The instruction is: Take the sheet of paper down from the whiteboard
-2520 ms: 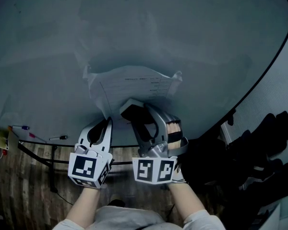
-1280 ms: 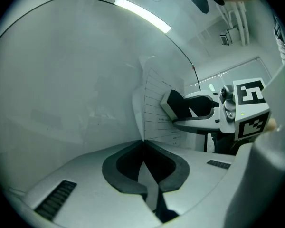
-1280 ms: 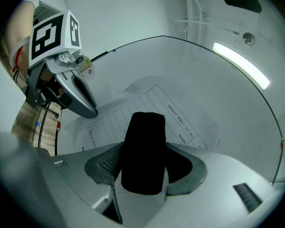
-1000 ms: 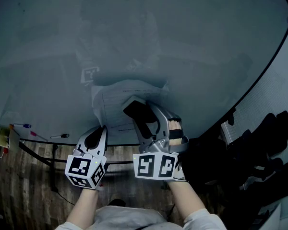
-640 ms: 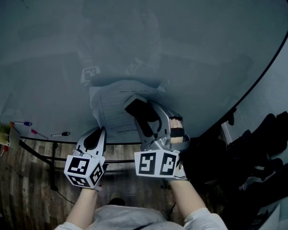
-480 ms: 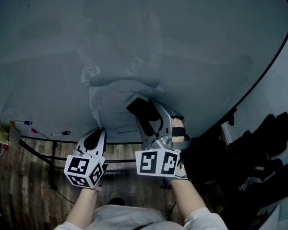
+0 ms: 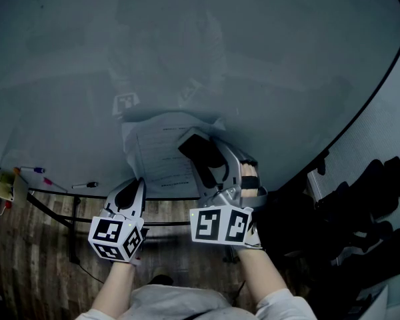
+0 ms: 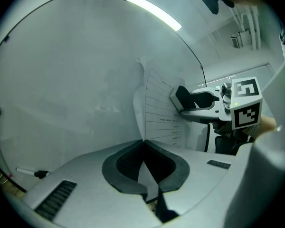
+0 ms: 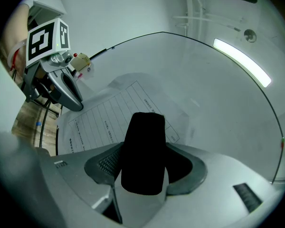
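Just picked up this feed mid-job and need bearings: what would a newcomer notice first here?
The big grey whiteboard fills the head view, with one printed sheet of paper buckling off it, low at centre. The left claw is shut on the sheet's lower left edge; the right claw, black-tipped, seems to press on the sheet's face beside it.

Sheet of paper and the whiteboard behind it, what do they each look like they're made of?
White printed sheet of paper: thin matt paper; it curls, creases and buckles at its edges. Large pale grey whiteboard: a hard, smooth, glossy panel that shows faint reflections; coated steel or laminate, the look cannot settle which.
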A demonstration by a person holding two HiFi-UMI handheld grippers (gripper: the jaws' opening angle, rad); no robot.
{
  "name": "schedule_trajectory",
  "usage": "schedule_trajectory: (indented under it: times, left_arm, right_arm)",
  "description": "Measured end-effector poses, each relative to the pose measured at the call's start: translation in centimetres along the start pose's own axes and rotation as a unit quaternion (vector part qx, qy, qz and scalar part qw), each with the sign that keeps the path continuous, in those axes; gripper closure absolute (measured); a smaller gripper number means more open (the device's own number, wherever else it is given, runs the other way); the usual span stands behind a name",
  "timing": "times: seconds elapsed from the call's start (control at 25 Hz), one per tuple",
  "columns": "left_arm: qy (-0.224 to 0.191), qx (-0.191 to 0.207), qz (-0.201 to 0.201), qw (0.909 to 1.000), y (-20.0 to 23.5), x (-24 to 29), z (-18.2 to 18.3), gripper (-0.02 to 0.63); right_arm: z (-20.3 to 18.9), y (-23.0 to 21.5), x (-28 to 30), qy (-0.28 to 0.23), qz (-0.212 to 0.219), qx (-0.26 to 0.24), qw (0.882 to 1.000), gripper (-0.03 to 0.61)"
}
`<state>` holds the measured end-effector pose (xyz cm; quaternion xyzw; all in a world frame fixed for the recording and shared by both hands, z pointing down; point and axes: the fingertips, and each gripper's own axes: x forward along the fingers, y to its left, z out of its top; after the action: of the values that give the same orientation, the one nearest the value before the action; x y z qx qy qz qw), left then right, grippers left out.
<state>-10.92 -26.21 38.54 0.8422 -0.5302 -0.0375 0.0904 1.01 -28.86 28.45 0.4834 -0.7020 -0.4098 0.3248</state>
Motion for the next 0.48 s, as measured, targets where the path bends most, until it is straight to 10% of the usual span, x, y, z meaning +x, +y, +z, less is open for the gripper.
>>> schedule_trajectory:
  times: [0.48]
  left_arm:
    - [-0.001,-0.007,0.015,0.9999,0.92,-0.64,-0.40,0.598]
  right_arm:
    - [-0.18,-0.34,0.03,0.002,-0.005,0.004,1.000,0.311]
